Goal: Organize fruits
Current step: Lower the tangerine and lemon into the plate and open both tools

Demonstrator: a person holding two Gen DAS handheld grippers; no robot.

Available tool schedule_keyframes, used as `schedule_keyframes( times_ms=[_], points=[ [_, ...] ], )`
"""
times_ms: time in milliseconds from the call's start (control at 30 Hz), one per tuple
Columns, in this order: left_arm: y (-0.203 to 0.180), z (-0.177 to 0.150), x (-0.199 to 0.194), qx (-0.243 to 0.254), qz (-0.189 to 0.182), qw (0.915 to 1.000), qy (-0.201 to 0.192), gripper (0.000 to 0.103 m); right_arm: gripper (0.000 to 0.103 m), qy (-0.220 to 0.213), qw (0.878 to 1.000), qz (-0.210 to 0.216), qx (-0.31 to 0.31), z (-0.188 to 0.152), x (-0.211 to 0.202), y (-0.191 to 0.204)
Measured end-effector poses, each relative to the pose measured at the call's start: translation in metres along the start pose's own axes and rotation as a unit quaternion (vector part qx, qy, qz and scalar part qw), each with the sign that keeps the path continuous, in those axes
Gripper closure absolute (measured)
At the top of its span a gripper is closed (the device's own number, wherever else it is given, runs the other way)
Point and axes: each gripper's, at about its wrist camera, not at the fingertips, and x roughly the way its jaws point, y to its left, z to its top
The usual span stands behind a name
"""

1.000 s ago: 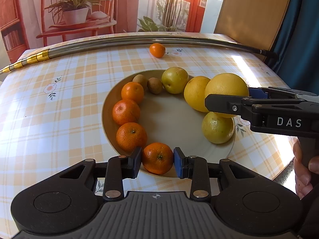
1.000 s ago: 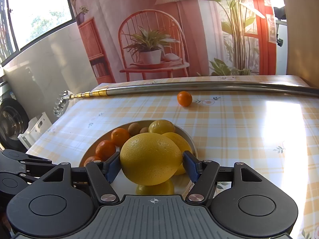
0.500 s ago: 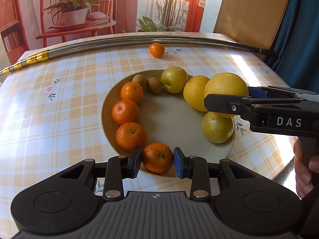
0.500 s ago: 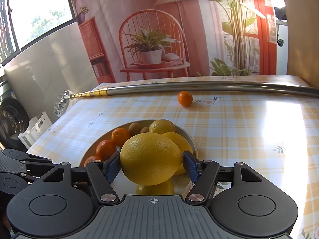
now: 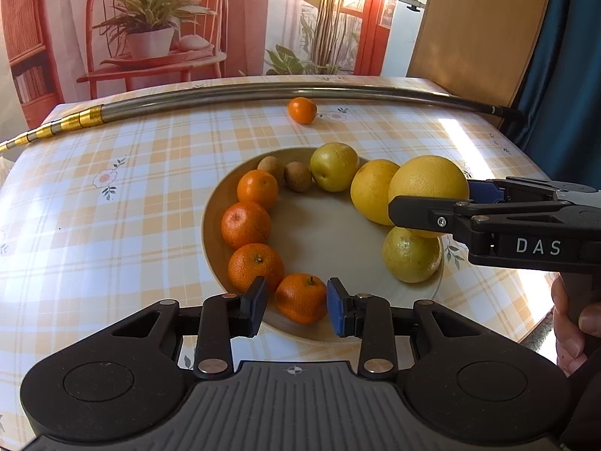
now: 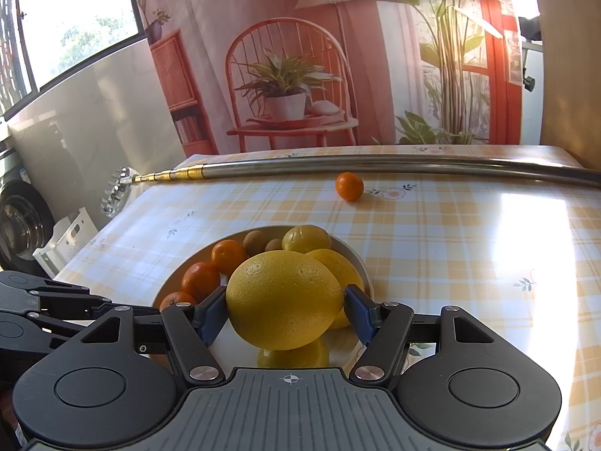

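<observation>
The big yellow citrus sits squarely between the right gripper's blue pads, clamped and raised over the plate; its skin is dimpled and glossy. The left gripper brackets a mandarin at the plate's near rim, with small gaps at both pads.

Left gripper fingers spread, low and level; right gripper fingers clamped, level, raised.
</observation>
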Motion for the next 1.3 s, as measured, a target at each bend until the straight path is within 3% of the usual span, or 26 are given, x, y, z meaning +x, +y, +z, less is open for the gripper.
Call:
schedule_keyframes(
  times_ms=[533, 967, 1300],
  points=[
    [0.021, 0.0, -0.03, -0.049, 0.048, 0.9956, -0.064, 0.067, 0.041, -0.001, 0.997, 0.005, -0.074, 0.006, -0.003, 0.035],
    [0.029, -0.004, -0.027, -0.065, 0.047, 0.995, -0.059, 0.067, 0.041, 0.052, 0.993, 0.04, -0.093, -0.003, 0.017, 0.044],
    [0.029, -0.004, -0.024, -0.066, 0.045, 0.9956, -0.05, 0.067, 0.041, 0.054, 0.993, 0.04, -0.094, -0.005, 0.016, 0.044]
  ],
)
